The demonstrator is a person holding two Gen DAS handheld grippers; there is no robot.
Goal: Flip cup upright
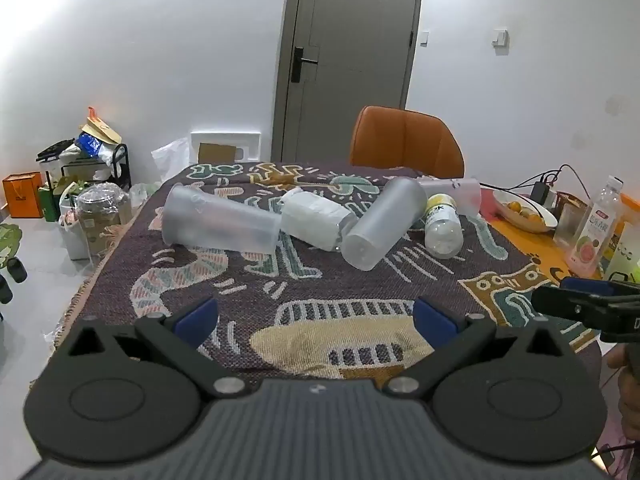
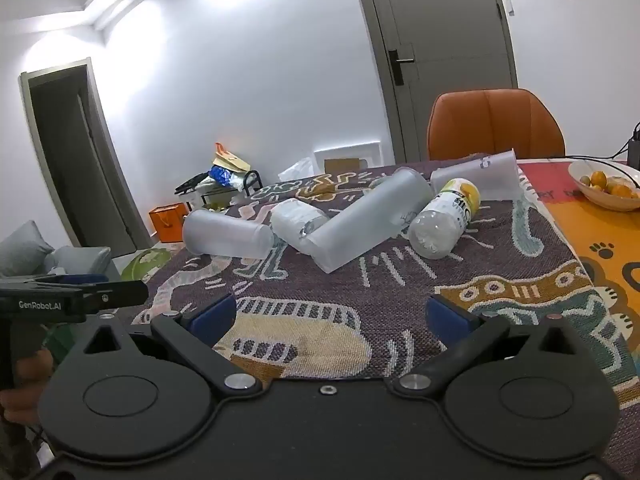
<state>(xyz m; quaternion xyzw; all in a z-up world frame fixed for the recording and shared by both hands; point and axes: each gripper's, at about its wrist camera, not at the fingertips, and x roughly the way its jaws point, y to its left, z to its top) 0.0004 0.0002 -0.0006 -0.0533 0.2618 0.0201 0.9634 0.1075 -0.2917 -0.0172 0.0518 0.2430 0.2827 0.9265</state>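
We are in a home: a grey interior door with a lever handle (image 1: 344, 56), an orange padded chair (image 1: 406, 140), a desk under a patterned woven cloth (image 1: 320, 296), a white fruit bowl (image 1: 524, 210), and shopping bags heaped on the floor (image 1: 80, 184).

Frosted-white cups (image 1: 218, 222) lie on a purple cartoon-patterned cloth (image 1: 332, 284).

We count three frosted cups (image 1: 218, 222) (image 1: 380, 224) (image 1: 456, 194), two bottles (image 1: 314, 220) (image 1: 442, 226), all lying down, plus one fruit bowl (image 1: 524, 210).
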